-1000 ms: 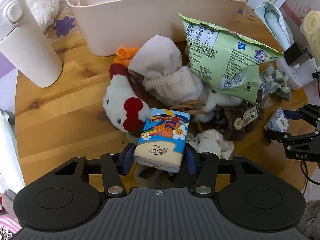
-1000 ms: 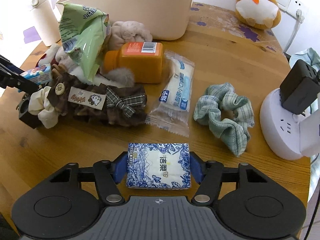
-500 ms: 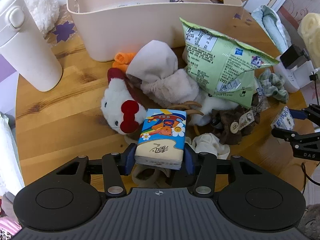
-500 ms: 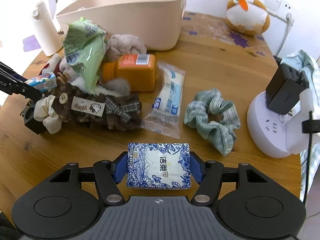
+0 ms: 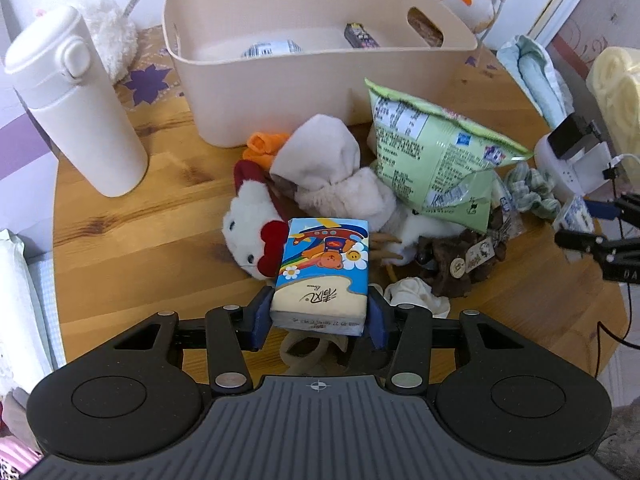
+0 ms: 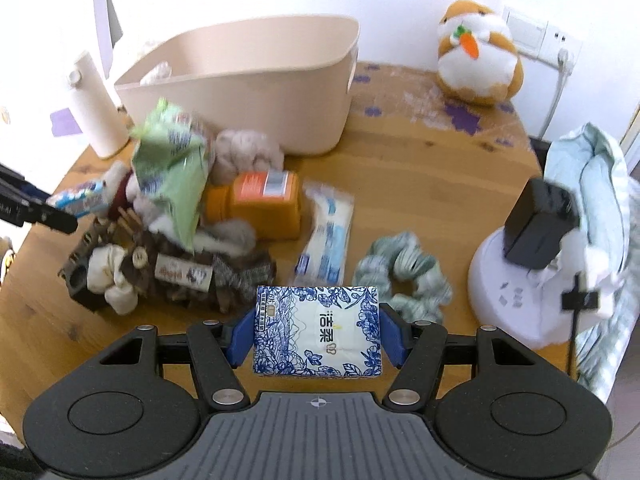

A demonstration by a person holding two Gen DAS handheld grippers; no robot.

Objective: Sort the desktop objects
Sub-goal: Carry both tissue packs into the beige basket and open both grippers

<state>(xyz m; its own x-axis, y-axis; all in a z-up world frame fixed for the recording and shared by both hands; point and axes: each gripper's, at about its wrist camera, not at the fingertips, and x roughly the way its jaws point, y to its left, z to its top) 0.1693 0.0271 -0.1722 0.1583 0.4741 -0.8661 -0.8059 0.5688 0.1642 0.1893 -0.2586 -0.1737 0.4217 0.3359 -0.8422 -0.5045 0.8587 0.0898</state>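
Note:
My left gripper (image 5: 318,316) is shut on a cartoon bear tissue pack (image 5: 322,276), held above the pile of objects. My right gripper (image 6: 316,336) is shut on a blue floral tissue pack (image 6: 318,330), held above the table near its front. The beige bin (image 5: 304,80) stands at the back of the round wooden table (image 5: 132,236); a few small items lie inside it. The bin also shows in the right wrist view (image 6: 256,88). The right gripper shows at the right edge of the left wrist view (image 5: 588,224).
The pile holds a white plush chicken (image 5: 256,228), a green snack bag (image 5: 436,160), an orange bottle (image 6: 260,208), a wrapped packet (image 6: 326,236), a brown bow (image 6: 180,276) and a green scrunchie (image 6: 404,276). A white flask (image 5: 76,108) stands left, a power hub (image 6: 520,276) right, a hamster plush (image 6: 474,52) behind.
Both grippers have risen and drawn back with their tissue packs still held; the bin's inside now shows in the left wrist view. The table's objects have not moved.

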